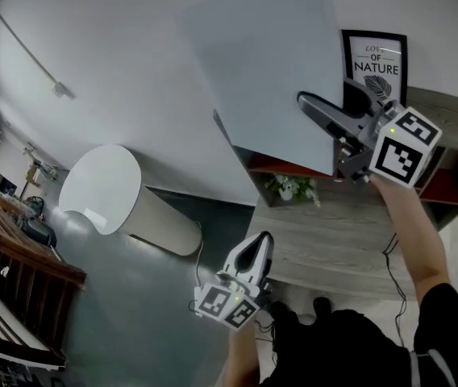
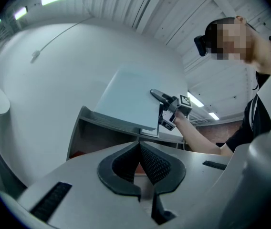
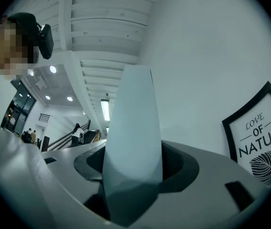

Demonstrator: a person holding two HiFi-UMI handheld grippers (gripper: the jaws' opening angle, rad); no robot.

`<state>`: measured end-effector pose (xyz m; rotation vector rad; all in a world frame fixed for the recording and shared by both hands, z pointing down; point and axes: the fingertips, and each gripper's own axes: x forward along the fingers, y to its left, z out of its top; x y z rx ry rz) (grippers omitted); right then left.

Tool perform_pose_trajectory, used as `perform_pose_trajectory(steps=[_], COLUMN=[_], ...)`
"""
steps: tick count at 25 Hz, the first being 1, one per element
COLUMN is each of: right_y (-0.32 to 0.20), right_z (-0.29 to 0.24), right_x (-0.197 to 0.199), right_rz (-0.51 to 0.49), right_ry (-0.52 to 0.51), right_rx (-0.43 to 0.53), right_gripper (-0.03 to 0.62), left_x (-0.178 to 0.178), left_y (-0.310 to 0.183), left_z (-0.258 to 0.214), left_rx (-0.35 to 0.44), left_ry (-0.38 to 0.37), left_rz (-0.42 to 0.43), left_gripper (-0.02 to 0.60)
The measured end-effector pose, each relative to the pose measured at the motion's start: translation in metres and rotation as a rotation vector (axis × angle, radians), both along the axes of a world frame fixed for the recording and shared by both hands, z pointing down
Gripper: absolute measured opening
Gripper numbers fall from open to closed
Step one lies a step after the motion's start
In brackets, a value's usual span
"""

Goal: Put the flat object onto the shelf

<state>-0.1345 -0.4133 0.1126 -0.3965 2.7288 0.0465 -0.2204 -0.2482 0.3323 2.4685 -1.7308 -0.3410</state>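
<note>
White wall point(image 1: 132, 55) behind; right gripper point(image 1: 311, 103) jaws clamp thin rectangular board point(image 1: 265, 63).

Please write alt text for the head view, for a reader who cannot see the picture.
The right tongs grip a pale flat board, raised before a white wall beside a grey shelf with a framed print and a small plant. The left tongs hang lower, shut and empty.
</note>
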Motion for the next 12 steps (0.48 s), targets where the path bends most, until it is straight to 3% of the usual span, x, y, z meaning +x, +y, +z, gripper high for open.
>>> perform_pose_trajectory(steps=[12], right_y=[-0.041], right_z=[-0.003], right_x=[-0.038], right_rz=[0.108], right_ry=[0.073], right_rx=[0.035], right_gripper=[0.278], left_x=[-0.017], left_y=[-0.024], left_z=[-0.014], left_rx=[0.015], left_ry=[-0.030], left_rz=[0.044], left_gripper=[0.014])
